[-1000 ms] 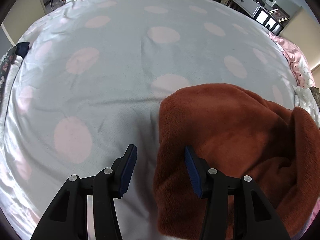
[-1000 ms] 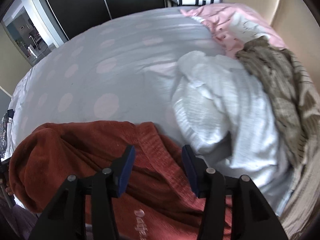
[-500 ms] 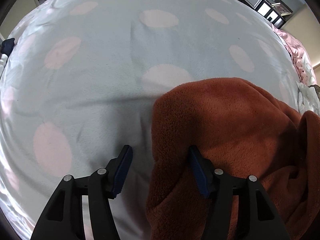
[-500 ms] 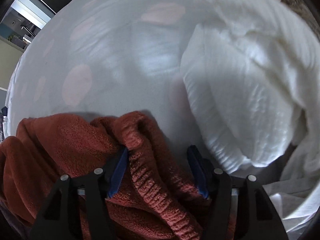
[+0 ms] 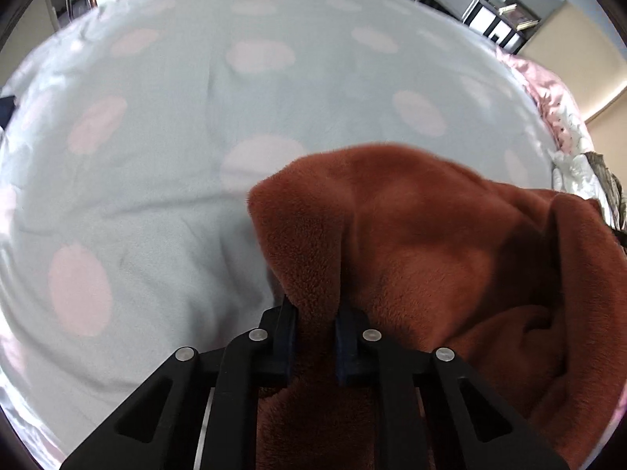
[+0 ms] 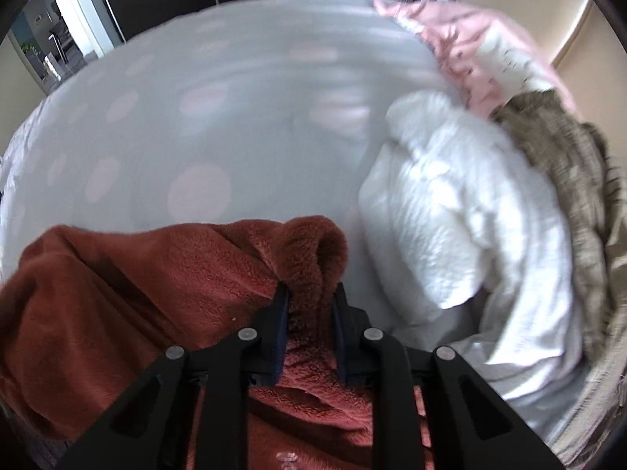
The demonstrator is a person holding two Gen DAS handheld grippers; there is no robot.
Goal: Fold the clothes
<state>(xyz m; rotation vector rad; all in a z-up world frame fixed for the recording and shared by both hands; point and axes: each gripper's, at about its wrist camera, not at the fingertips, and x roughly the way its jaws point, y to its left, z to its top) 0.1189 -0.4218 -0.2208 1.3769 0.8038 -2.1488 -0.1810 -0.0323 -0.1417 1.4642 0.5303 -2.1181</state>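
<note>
Left claw [image 5: 313, 313] is clamping the left edge of the rust fleece garment [image 5: 450, 243], jaws having just closed on a fold. Right claw [image 6: 311, 297] is likewise pinching a bunched fold. Garment is lying on the polka-dot bed [image 5: 176, 156], beside a white garment [image 6: 450, 219].

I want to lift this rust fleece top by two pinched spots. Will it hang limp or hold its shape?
Probably limp: the fleece top bunches in soft folds between the left tongs and right tongs. The thick pile likely grips well. It looks bulky, so it may sag between them.
</note>
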